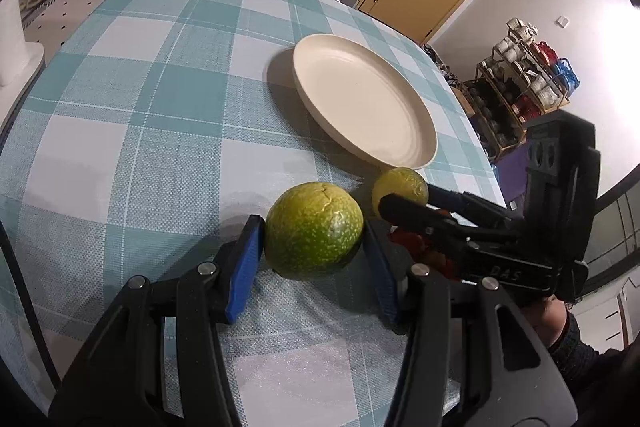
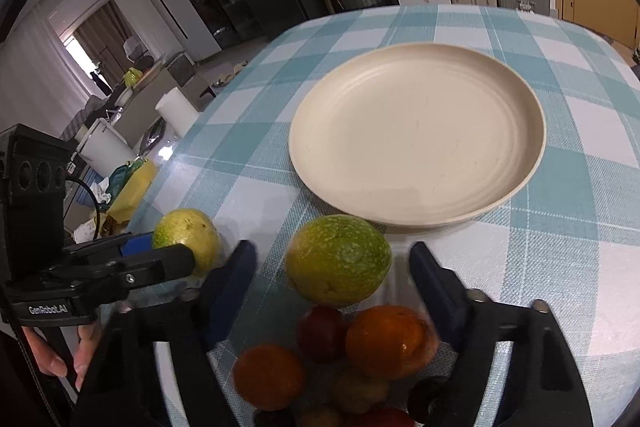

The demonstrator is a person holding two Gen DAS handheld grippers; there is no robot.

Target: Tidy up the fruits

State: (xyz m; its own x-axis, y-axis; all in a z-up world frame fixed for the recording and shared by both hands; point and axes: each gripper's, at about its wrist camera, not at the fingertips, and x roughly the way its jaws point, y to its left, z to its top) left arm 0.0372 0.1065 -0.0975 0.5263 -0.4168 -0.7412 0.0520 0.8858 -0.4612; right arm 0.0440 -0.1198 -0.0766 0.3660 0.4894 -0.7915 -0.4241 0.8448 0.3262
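Checked tablecloth [image 1: 160, 107]: left tool [image 1: 314, 247] grips green fruit [image 1: 314, 231], right tool [image 2: 332, 267] wide.

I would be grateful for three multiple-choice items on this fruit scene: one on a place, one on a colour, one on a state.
1. Where does the plate sit? A on the checked tablecloth; B on the floor; C on a chair.
2. What colour is the fruit in the left gripper? A red; B green; C purple.
3. How does the right gripper stand? A shut on an orange; B shut empty; C open around a second green fruit.
Answers: 1A, cloth surrounds it; 2B, speckled green skin; 3C, gaps on both sides.
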